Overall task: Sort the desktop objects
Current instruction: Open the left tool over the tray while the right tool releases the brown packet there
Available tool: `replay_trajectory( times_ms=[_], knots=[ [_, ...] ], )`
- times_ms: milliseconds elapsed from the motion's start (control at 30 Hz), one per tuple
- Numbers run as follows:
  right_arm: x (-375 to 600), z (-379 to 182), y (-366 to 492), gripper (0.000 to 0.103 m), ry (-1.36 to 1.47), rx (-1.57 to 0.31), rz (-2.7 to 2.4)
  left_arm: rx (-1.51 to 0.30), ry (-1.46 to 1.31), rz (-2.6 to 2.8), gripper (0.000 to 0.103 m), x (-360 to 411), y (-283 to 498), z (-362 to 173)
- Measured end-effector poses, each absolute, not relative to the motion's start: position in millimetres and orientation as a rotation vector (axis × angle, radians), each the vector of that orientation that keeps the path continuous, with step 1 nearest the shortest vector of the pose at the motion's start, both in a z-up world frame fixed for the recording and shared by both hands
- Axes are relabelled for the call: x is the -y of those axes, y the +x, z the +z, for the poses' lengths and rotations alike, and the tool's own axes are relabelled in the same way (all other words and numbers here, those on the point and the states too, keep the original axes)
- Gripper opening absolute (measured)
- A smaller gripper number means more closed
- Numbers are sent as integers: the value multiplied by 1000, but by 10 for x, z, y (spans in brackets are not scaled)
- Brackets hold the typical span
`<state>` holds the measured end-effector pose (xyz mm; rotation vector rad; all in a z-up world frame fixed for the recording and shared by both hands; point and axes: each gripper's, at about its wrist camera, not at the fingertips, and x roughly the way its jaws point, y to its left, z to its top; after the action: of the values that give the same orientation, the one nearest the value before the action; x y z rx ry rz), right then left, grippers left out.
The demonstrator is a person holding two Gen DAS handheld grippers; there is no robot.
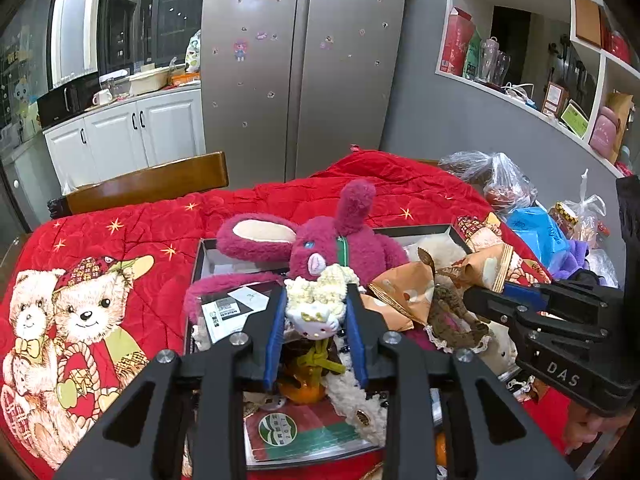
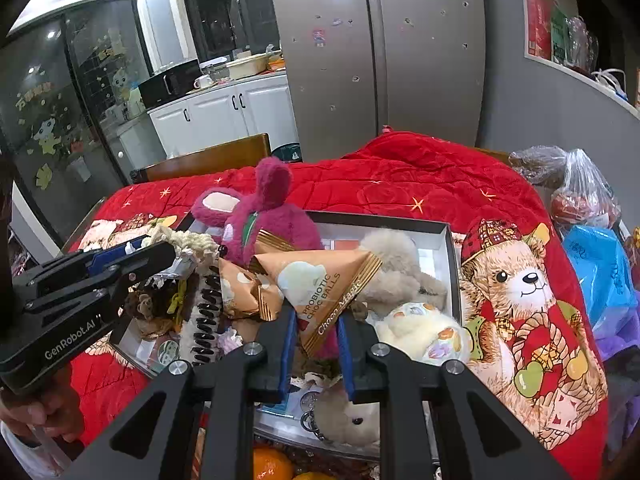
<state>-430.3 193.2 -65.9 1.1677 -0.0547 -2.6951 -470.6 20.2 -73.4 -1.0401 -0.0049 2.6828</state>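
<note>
Grippers: two; snack pouches: three.

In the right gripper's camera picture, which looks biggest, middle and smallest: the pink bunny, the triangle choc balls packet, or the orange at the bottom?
1. Pink bunny, biggest.
2. Triangle choc balls packet, middle; it sits nearer the camera, so it may look bigger than it is.
3. Orange, smallest, though the picture's edge cuts it off.

**Both grippers angled down, side by side**

The left gripper points forward and down, its jaws partly apart with a small toy between the blue pads. The right gripper tilts down likewise, jaws clamped on a snack packet. Fingers of the person's hand wrap the left gripper's handle from beneath.
</note>
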Motion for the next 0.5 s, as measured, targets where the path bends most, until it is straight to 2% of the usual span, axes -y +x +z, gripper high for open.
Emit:
replay_trajectory(
  times_ms=[33, 100, 133, 167, 233, 500],
  knots=[
    [-1923, -659, -4306, 21, 1166, 44, -2701, -7, -1032, 2693, 40, -210, -4698, -721],
    [-1887, -656, -4301, 23, 1165, -29, -2743, -63, -1004, 2721, 77, -241, -4665, -687],
    [-1887, -638, -4293, 34, 1151, -38, -2771, -95, -979, 2743, 86, -259, -4643, -663],
    [-1906, -618, -4284, 51, 1138, -13, -2777, -125, -954, 2767, 93, -276, -4621, -636],
    [-1962, -565, -4261, 60, 1104, 66, -2768, -151, -932, 2780, 94, -294, -4597, -598],
    [-2082, -493, -4251, 60, 1090, 154, -2763, -135, -986, 2765, 95, -269, -4638, -629]
  ],
)
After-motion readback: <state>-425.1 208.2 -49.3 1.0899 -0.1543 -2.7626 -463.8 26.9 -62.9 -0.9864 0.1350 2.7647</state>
